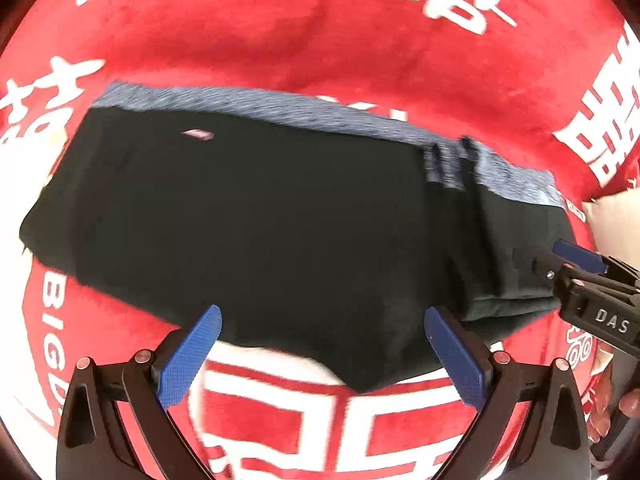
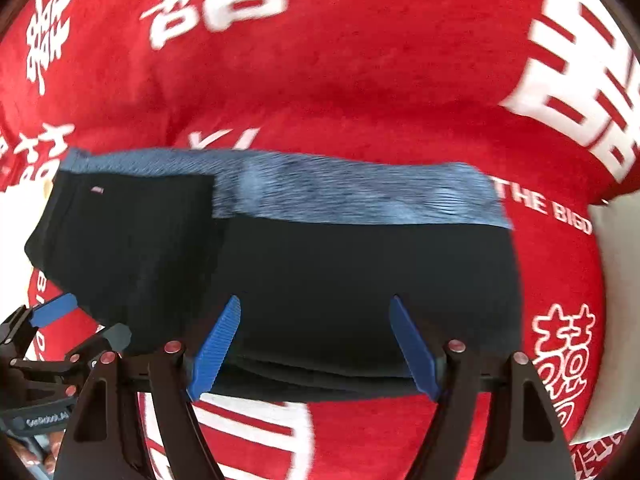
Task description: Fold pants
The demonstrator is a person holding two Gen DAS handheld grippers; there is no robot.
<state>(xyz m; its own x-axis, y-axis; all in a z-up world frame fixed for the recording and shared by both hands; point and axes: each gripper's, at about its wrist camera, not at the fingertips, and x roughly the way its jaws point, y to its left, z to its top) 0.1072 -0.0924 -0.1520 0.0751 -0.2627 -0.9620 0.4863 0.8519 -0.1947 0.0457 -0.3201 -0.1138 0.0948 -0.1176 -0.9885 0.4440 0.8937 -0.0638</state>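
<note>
Black pants (image 1: 260, 216) with a heathered blue waistband (image 1: 280, 108), already folded into a compact stack, lying on a red blanket (image 1: 280, 20) printed with white characters, just ahead of and partly beneath both grippers. Left gripper (image 1: 320, 344) spread wide with nothing between its blue pads, hovering at the near edge of the stack; right gripper (image 2: 316, 344) likewise spread wide and empty, poised over the near folded edge, its neighbour visible off to its lower left. Layered edges of the fold visible directly under the right gripper, slightly uneven. Risks from here, as a judgement: with both grippers apart and close to the cloth, a pad could snag the top layer on the way past and drag the fold open; a pinch taken too shallow could catch only the upper layer, leaving the lower ones behind and skewing the stack; the plush, rumpled blanket could get pinched together with the pants; the two grippers, near each other at the same edge, could collide. Blur limits certainty about fine edge alignment.
</note>
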